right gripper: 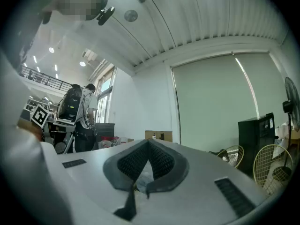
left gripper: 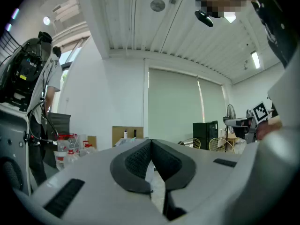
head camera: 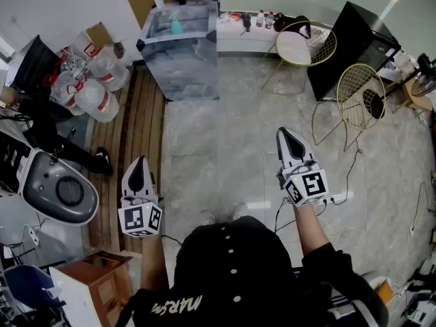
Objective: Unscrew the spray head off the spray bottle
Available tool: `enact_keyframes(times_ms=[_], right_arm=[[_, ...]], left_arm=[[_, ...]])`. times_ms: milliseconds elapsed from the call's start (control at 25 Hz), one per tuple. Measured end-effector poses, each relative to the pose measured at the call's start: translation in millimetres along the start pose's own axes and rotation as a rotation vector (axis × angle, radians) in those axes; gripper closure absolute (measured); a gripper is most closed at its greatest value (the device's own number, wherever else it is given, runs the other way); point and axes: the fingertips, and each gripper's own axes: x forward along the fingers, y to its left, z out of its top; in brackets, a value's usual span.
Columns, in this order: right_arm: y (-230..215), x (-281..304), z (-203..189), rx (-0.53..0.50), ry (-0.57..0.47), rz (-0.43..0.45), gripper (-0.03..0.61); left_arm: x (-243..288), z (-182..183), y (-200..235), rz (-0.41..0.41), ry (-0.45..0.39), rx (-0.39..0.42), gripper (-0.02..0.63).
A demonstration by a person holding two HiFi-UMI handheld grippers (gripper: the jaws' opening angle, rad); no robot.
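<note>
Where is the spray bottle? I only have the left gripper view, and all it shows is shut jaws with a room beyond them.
Observer: The head view shows a teal bottle, which looks like the sprayer, standing on the grey table straight ahead.
Operator: Is the other hand holding anything?
Observer: No. In the right gripper view, the jaws of the right hand-held gripper are together with nothing between them.
Operator: How close are we to the table?
Observer: Not close. In the head view, the left hand-held gripper and the right one are both over the floor, well short of the table. The right one is the further forward of the two.
</note>
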Motion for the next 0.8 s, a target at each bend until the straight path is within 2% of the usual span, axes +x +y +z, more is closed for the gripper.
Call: enact_keyframes(times_ms=[360,600,800], right_arm=[[-18,-11,-2,0.020,0.003,0.012,0.568],[-36,-18,-5,0.051,-0.028,0.048,0.568],[-49,-13,-13,0.080,-0.020,0.054,0.568]], left_arm=[[0,2,-24,0.012,0.009,0.020,0.589],[-2,4,-39,0.050,0.003,0.030,0.589],[-4,1,-35,0.091,-0.003,0.016,0.589]])
